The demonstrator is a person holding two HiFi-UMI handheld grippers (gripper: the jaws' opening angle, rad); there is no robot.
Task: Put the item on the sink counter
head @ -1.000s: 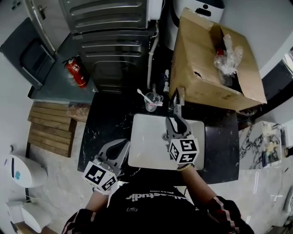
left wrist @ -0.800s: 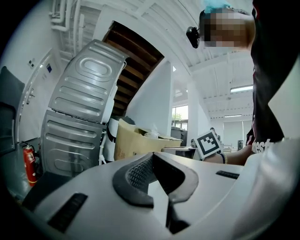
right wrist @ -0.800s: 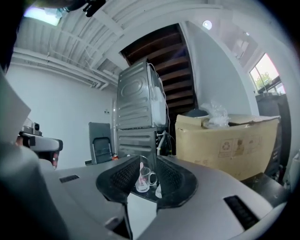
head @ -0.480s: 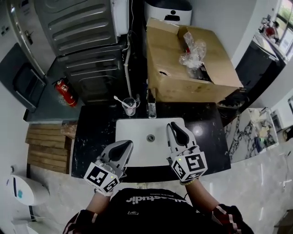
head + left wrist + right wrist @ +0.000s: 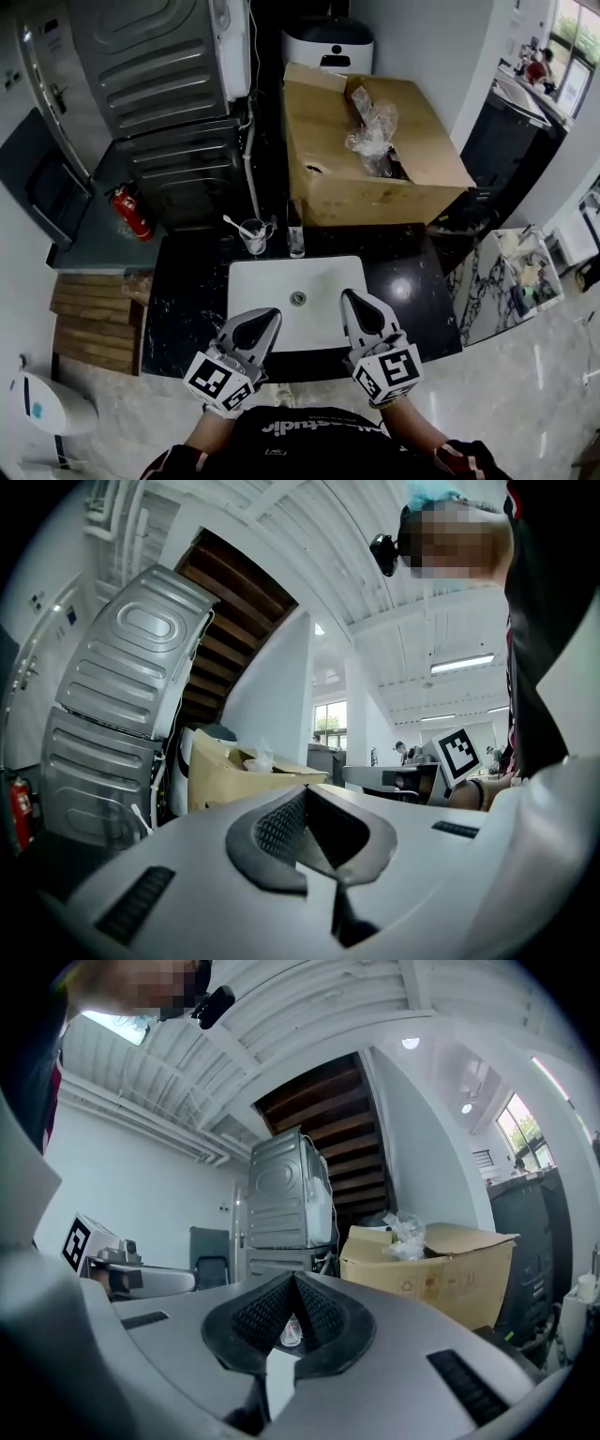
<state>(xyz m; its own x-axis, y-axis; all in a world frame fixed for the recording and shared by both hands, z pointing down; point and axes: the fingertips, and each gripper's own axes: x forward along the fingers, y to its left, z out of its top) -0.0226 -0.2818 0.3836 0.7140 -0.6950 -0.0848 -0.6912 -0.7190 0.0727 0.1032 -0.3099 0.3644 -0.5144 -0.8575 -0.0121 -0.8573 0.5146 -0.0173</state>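
A clear cup (image 5: 254, 235) holding a white toothbrush stands upright on the black marble sink counter (image 5: 192, 286), just left of the faucet (image 5: 296, 240). Behind the faucet sits a white basin (image 5: 309, 281). My left gripper (image 5: 265, 319) hovers over the basin's front left edge, shut with nothing in it. Over the front right edge, my right gripper (image 5: 350, 299) is also shut and empty. In the left gripper view the jaws (image 5: 303, 797) meet at the tips. In the right gripper view the gripper (image 5: 292, 1284) points at the cup (image 5: 292, 1331), small and far off.
A large open cardboard box (image 5: 370, 164) with a plastic bag in it stands behind the counter. A grey washer stack (image 5: 164, 84) is at the back left, with a red fire extinguisher (image 5: 127, 212) beside it. Wooden slats (image 5: 94, 314) lie on the floor at left.
Both grippers have drawn back from the sink toward the person. The right one was over the basin near the faucet and cup a second ago. The head view has also shifted back.
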